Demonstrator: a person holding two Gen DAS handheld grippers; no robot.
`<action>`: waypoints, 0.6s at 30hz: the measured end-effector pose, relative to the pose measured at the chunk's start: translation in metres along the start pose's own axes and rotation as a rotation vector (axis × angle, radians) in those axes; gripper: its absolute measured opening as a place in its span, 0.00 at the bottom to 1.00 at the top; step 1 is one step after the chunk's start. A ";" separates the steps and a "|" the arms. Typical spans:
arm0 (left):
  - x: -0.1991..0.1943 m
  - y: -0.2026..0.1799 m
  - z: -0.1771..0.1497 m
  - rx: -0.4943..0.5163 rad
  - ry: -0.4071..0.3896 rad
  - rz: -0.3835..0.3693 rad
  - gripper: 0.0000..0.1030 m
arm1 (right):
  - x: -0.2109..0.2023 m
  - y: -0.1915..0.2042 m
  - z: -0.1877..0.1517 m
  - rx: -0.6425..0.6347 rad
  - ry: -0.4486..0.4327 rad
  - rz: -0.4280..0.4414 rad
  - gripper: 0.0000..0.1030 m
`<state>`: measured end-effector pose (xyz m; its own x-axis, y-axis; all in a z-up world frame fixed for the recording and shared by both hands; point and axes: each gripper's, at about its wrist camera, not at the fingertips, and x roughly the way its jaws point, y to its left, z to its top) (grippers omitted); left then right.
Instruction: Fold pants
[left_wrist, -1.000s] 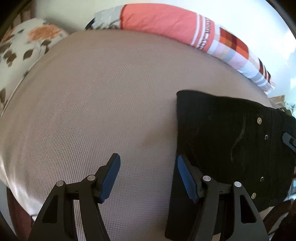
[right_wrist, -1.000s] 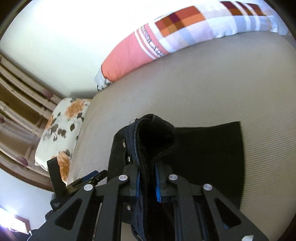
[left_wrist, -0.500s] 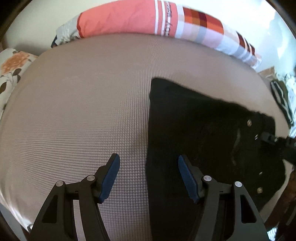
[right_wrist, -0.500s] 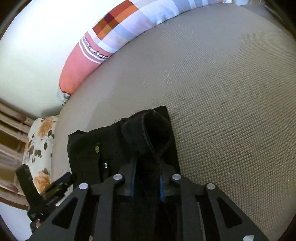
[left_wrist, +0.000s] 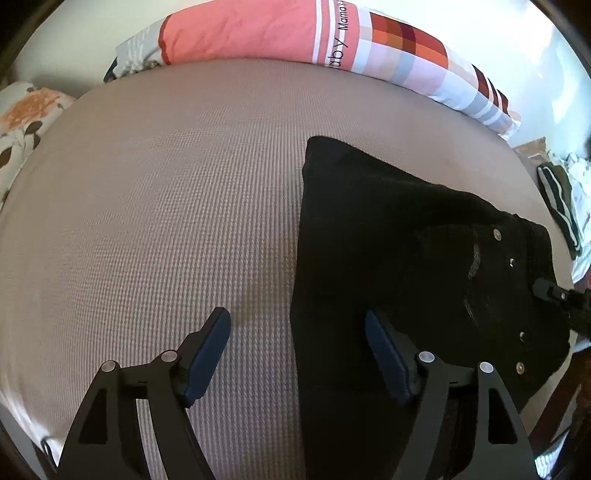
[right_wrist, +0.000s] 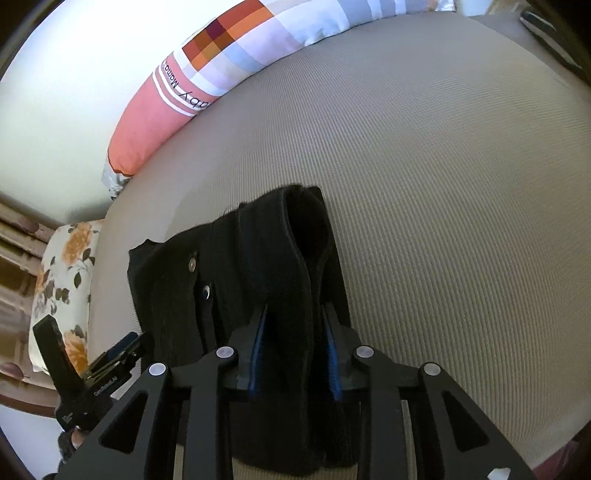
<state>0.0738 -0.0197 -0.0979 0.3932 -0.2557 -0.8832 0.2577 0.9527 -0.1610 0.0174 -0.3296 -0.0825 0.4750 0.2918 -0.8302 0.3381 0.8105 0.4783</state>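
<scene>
The right gripper (right_wrist: 293, 354) points steeply down, its jaws opening around a raised fold of the black pants (right_wrist: 236, 280) at lower middle. The left gripper (left_wrist: 297, 354) stands wide, opening, holding nothing. A tan bed (left_wrist: 155, 206) lies below, a striped pillow (left_wrist: 295, 33) along the top.

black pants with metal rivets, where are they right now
The black pants with metal rivets lie folded on the tan woven bed cover, right of centre in the left wrist view, below the long pink checked bolster.
</scene>
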 end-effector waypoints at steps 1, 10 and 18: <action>-0.001 0.000 -0.002 -0.007 0.007 -0.009 0.73 | -0.001 0.000 -0.003 0.001 0.000 0.000 0.25; -0.009 -0.009 -0.022 0.007 0.014 -0.024 0.73 | -0.011 0.007 -0.017 -0.021 -0.003 -0.025 0.25; -0.012 -0.009 -0.027 0.010 0.018 -0.028 0.73 | -0.020 0.011 -0.028 -0.046 -0.011 -0.046 0.29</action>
<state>0.0423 -0.0209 -0.0975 0.3696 -0.2793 -0.8862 0.2773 0.9435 -0.1816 -0.0112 -0.3126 -0.0686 0.4688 0.2483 -0.8477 0.3222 0.8455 0.4259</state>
